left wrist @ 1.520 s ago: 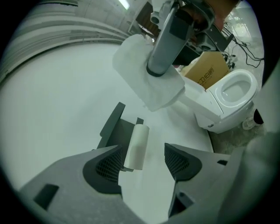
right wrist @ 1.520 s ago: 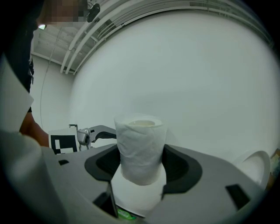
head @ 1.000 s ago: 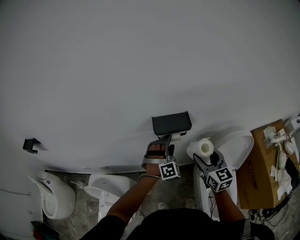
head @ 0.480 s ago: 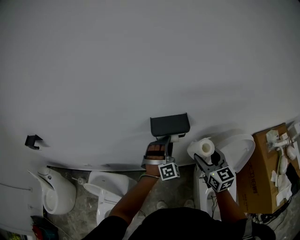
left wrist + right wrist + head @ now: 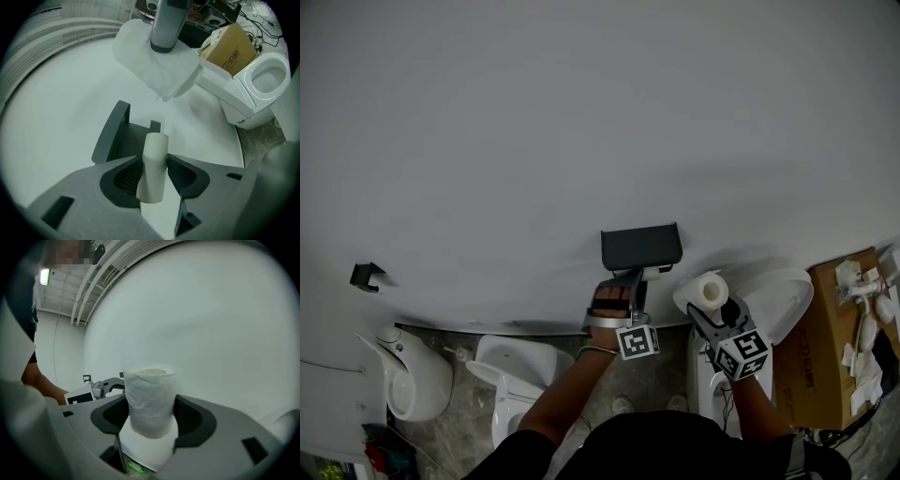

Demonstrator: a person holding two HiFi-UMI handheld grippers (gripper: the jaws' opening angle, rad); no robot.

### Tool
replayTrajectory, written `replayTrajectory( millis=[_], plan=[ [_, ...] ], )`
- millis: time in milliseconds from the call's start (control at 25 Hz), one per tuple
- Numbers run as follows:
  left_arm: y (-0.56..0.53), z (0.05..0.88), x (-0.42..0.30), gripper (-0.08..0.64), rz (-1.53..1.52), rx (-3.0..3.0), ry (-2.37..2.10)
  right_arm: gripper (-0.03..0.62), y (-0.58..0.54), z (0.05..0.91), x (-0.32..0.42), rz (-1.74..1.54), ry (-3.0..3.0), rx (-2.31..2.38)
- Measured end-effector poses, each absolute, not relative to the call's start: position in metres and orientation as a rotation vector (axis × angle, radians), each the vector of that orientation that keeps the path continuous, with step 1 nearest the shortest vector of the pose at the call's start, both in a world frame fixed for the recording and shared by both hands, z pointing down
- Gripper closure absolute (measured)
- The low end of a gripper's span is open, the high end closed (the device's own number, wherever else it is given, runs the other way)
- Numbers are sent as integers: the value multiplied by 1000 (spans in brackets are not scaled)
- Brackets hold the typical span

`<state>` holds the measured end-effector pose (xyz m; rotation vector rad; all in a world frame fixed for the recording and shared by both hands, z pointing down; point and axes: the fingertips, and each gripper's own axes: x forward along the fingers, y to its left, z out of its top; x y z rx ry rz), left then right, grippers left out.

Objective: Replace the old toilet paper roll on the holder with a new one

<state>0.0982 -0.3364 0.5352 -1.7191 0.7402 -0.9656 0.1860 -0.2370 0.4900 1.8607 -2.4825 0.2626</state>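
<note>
The old roll, a bare cardboard tube, stands between the pads of my left gripper, whose jaws have just been closing and now pinch it. Right behind the tube is the dark holder on the white wall. In the head view the left gripper sits just under the holder, with the tube at its tip. My right gripper is shut on the new white toilet paper roll, a little to the holder's right. The new roll stands upright in the right gripper.
A white toilet stands under the right gripper, with a cardboard box of loose parts beside it. More white fixtures stand on the floor at the left. A small dark bracket is fixed to the wall far left.
Both grippers have kept their places at the holder. The head view has shifted slightly. No other change shows.
</note>
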Motion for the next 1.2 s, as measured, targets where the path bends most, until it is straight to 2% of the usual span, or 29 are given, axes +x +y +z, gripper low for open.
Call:
replayTrajectory(
  millis=[1200],
  plan=[
    [-300, 528, 200, 390, -810, -1742, 573, 307, -204, 499, 262, 307, -2345, 2073]
  ],
)
